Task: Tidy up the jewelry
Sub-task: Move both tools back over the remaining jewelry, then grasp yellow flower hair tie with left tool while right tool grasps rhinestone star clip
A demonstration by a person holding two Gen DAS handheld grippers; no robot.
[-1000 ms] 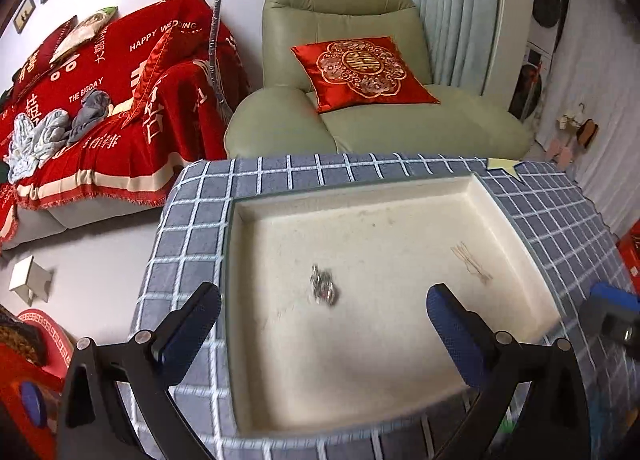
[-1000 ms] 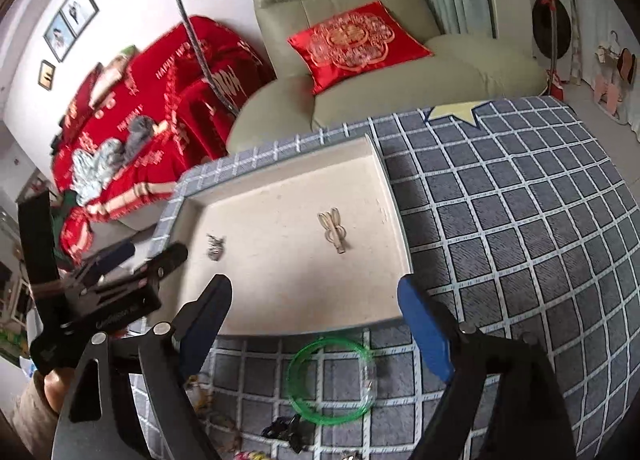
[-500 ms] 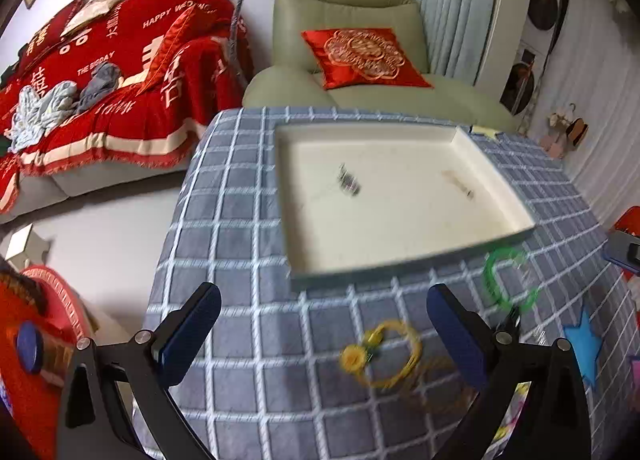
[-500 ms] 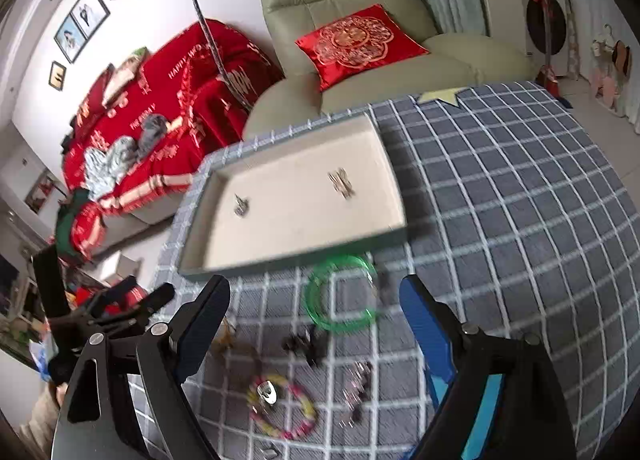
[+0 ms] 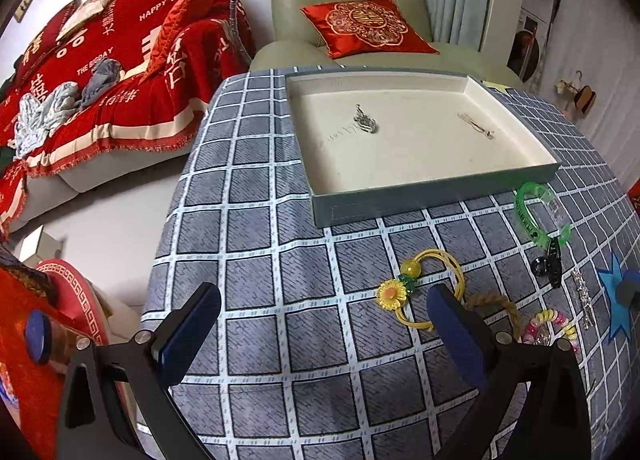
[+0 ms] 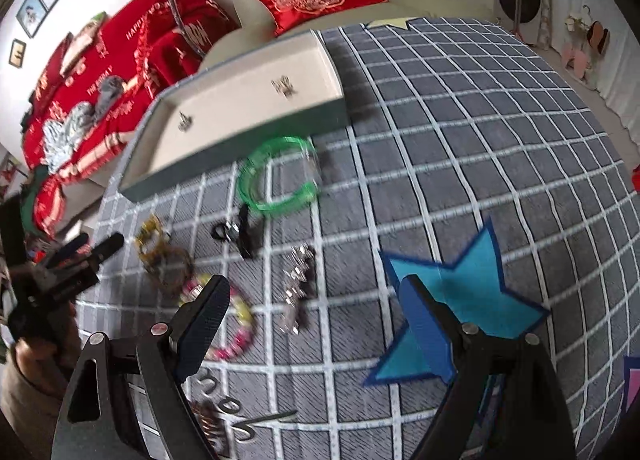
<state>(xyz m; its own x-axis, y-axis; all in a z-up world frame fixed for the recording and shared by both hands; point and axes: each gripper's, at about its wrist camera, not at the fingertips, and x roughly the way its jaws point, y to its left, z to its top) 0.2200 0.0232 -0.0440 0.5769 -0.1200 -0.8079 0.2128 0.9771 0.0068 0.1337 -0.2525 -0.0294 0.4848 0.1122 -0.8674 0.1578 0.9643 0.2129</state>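
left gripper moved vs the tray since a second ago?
Yes. The left gripper has pulled back from over the tray toward the near side; its open jaws now frame bare tablecloth near the yellow flower bracelet.

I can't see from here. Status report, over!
Left gripper and right gripper open, empty. Two pieces in tray; green bangle outside. Nothing blocking.

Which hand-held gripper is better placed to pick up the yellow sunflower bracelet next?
Left, probably. The left hand-held gripper is open with the sunflower bracelet just ahead by its right finger; the right hand-held gripper faces the silver chain instead.
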